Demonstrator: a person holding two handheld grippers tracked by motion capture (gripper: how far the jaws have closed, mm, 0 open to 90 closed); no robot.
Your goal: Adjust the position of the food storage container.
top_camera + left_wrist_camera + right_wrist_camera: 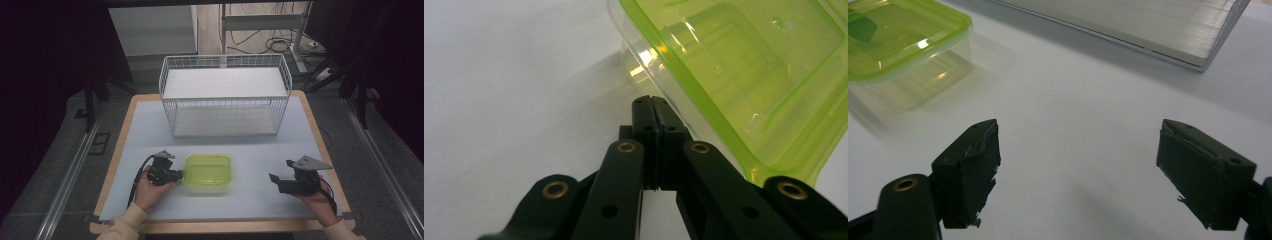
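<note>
A clear plastic container with a lime-green lid (208,171) sits on the pale table mat at the near centre, slightly blurred. My left gripper (179,175) is at the container's left side, its jaws pressed flat together with nothing between them. In the left gripper view its tips (651,102) lie right against the clear wall under the green lid rim (744,75). My right gripper (281,170) is held off to the right near the front edge, open and empty (1078,132), with the container (898,40) far off to its upper left.
A white wire basket (225,60) with a white board in it stands at the back of the table (250,150); its near edge (1148,25) lies ahead of the right gripper. Bare mat lies between the container and the right gripper. Dark floor and cables surround the table.
</note>
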